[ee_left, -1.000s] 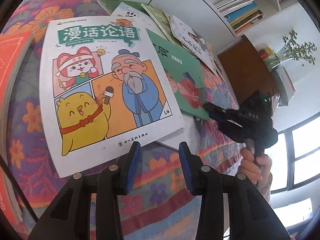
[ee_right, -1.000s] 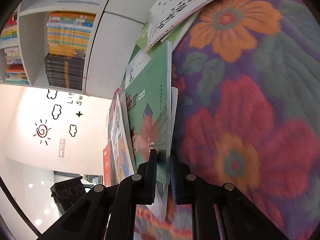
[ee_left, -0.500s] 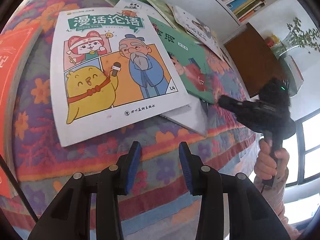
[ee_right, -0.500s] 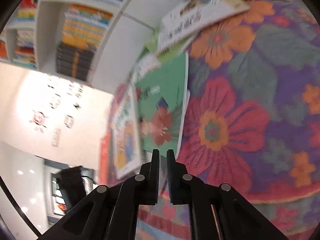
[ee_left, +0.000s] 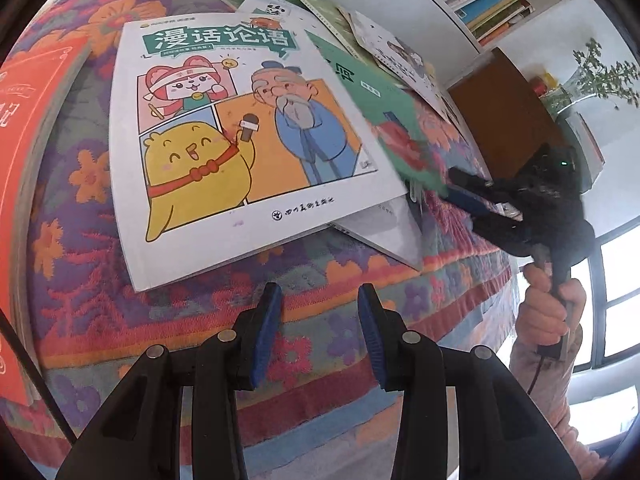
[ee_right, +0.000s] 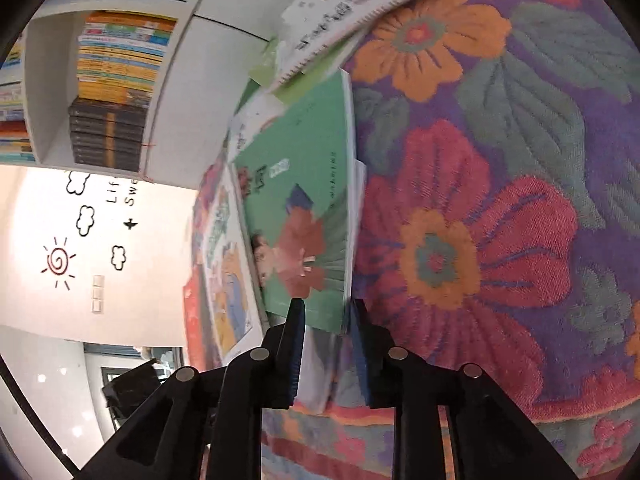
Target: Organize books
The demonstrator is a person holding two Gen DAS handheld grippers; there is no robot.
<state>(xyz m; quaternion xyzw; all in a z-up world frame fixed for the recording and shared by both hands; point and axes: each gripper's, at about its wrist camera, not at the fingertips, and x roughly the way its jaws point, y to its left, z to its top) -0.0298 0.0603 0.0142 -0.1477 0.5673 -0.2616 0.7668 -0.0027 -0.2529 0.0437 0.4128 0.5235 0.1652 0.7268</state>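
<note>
Several books lie on a flowered cloth. A white comic book (ee_left: 240, 136) with a yellow chick and a bearded man lies on top, partly over a green book (ee_left: 392, 120). My left gripper (ee_left: 318, 328) is open and empty, just short of the comic book's near edge. My right gripper (ee_right: 326, 320) is open with its jaws either side of the green book's (ee_right: 300, 220) near edge, which is lifted a little. It also shows in the left wrist view (ee_left: 456, 188) at the green book's corner. A white book (ee_left: 384, 232) lies under them.
An orange-red book (ee_left: 24, 160) lies at the left edge. More books (ee_left: 384, 48) are spread at the back near the white bookshelf (ee_right: 116, 80). A brown cabinet (ee_left: 508, 104) and a plant (ee_left: 596, 80) stand to the right. The flowered cloth (ee_right: 500, 220) lies right of the green book.
My right gripper was shut and drawn back half a second ago; now it has opened and moved onto the green book's edge. My left gripper has stayed open and backed off slightly.
</note>
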